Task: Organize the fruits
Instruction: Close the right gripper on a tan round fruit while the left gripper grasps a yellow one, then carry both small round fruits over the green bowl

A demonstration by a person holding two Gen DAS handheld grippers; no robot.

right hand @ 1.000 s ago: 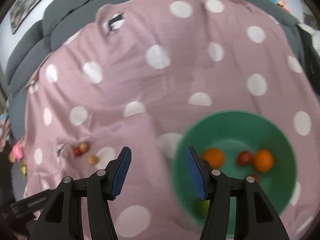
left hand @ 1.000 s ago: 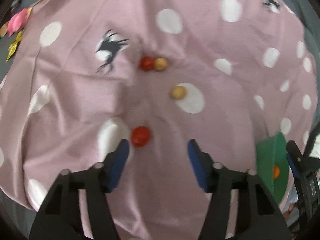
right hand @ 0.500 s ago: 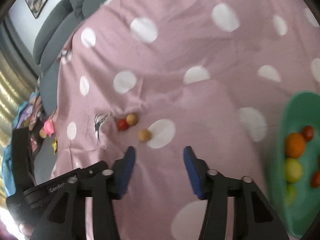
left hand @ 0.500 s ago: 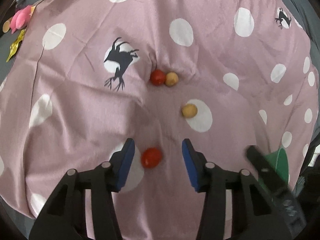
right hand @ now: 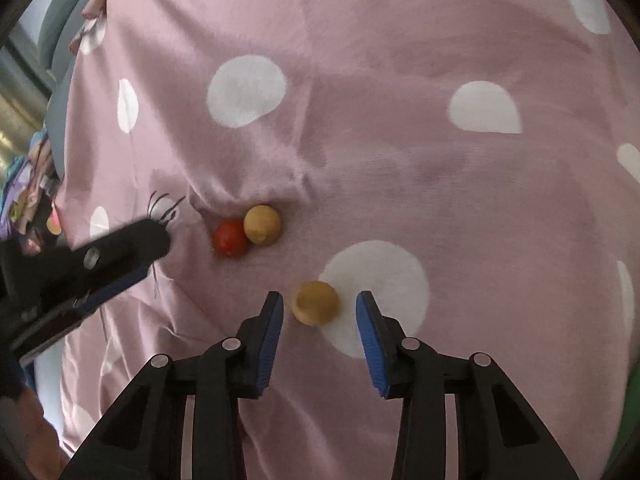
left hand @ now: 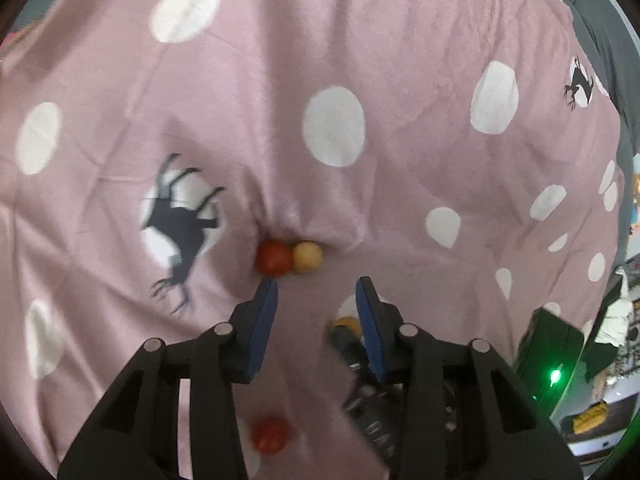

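A red fruit point(left hand: 273, 257) and a tan fruit point(left hand: 307, 256) touch each other in a fold of the pink dotted cloth point(left hand: 360, 60). My left gripper point(left hand: 316, 292) is open just short of them. Another red fruit point(left hand: 270, 435) lies under it. In the right wrist view the same pair shows, red fruit point(right hand: 229, 237) and tan fruit point(right hand: 262, 224). A second tan fruit point(right hand: 315, 302) sits at the mouth of my open right gripper point(right hand: 319, 309). The left gripper's finger point(right hand: 120, 248) shows at the left there.
The green bowl shows only as a rim point(right hand: 624, 432) at the lower right of the right wrist view. A dark device with a green light point(left hand: 554, 378) sits at the right. Grey sofa cushions point(left hand: 608, 20) edge the cloth.
Both grippers moved forward. The left one passed over the near red fruit toward the red and tan pair. The right one swung left away from the bowl and closed in on the lone tan fruit.
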